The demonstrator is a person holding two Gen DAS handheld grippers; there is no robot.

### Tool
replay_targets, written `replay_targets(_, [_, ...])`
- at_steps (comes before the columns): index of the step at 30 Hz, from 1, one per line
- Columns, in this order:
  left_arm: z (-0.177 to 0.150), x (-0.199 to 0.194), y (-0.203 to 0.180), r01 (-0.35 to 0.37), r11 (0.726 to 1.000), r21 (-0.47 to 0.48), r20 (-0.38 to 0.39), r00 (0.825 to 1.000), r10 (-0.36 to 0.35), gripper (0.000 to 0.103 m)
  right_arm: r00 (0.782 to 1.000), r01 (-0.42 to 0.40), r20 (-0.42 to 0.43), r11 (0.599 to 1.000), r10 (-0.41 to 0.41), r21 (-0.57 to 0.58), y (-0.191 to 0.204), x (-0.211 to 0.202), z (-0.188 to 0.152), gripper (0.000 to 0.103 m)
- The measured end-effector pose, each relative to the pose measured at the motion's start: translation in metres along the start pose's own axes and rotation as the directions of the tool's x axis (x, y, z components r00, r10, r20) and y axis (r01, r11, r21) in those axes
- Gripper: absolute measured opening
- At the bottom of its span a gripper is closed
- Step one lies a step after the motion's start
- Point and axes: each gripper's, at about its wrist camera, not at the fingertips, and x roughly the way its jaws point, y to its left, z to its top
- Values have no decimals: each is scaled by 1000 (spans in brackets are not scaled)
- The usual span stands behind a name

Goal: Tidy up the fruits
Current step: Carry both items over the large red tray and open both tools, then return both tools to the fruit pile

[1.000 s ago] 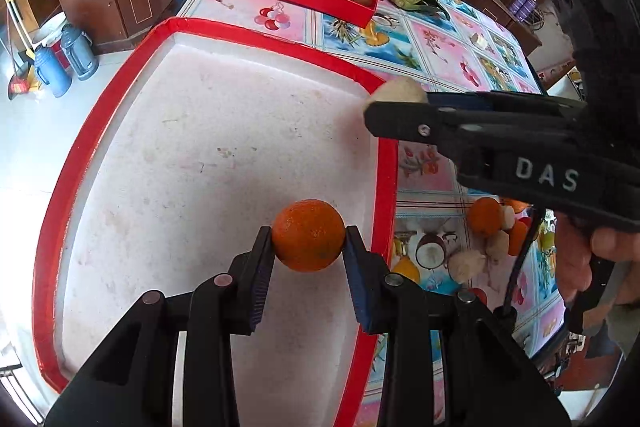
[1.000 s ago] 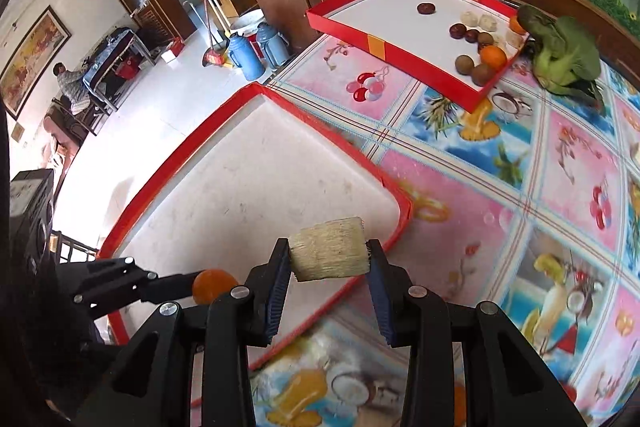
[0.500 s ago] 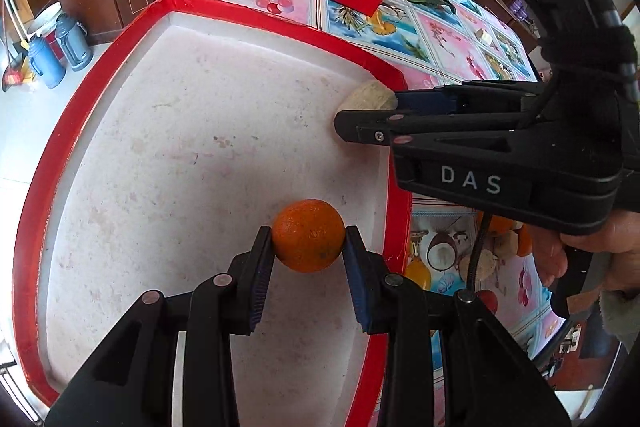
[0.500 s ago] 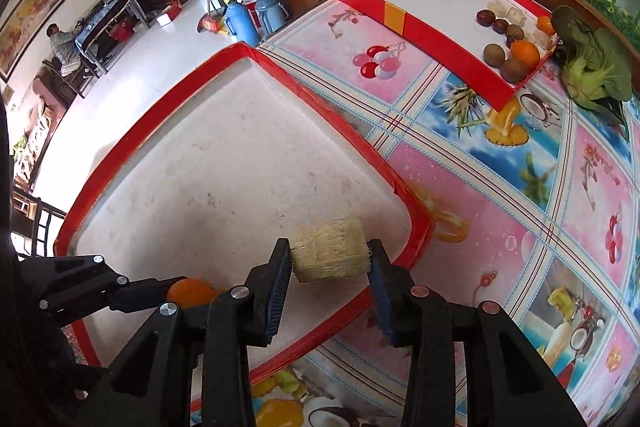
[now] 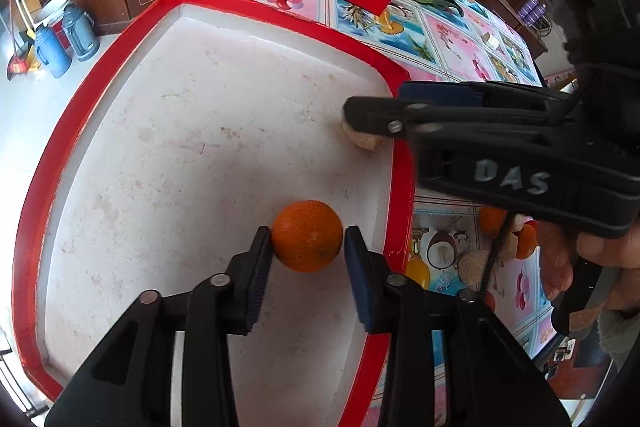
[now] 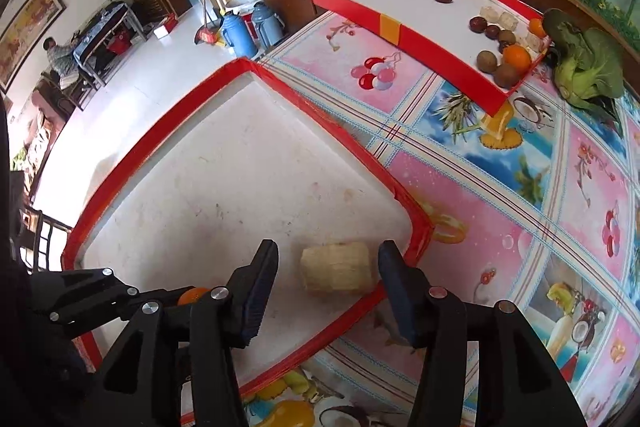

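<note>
- Your left gripper (image 5: 307, 241) is over the near red-rimmed tray (image 5: 36, 163), jaws opening, with the orange (image 5: 307, 235) between the pads. Pads look flush on its sides; can't tell if they've let go yet.
- That orange sits toward the near right side of the near tray floor.
- Your right gripper (image 6: 328, 267) is at the same tray's right corner, jaws opening and clearly spread. The pale fibrous cylinder piece (image 6: 338, 273) lies on the tray floor between them, with a gap to the left pad.
- The near tray holds only those two items; they lie well apart.
- Loose fruit pile (image 5: 504, 227) lies outside the near tray on the patterned tablecloth (image 6: 520, 187), just past its right rim: orange and tan pieces, partly hidden by your right gripper.
- Far red tray (image 6: 404, 39), beyond the near tray, holds dark round fruits, brown ones, pale cubes and oranges, mostly bunched at its right end.
- Leafy green vegetable (image 6: 588, 71) lies just right of the far tray, on the cloth.
</note>
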Motion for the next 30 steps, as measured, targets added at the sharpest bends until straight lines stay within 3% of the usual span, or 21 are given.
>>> replay_targets(1, [-1,-3,0,0,1000,-4,10,1000,0,59,1000,-4,13,1000,4,15,-2,-5,-2,54])
replay_targets(3, [-4,-14,0,1,1000,-4,49,999,-1,67,999,-8,36,998,6,57,-7,-17,-8,57])
replay_targets(8, [-6,-28,-7,-15,1000,22,68,998,13,67,995,-14,98,988,-2,156,-17,-50,-35,74])
replay_targets(14, [-18,-42,-21,-67,995,79,93,994,59,67,991,-15,133,975,-15,220,-19,-80,-74,74])
replay_targets(20, [-32,-44,-32,-37,994,103,66,997,30,67,986,13,156,949,-65,314,-36,-106,-121,76])
replay_targets(30, [-37,-38,-69,37,986,165,34,998,-44,67,987,49,111,871,-118,488,-74,-128,-204,76])
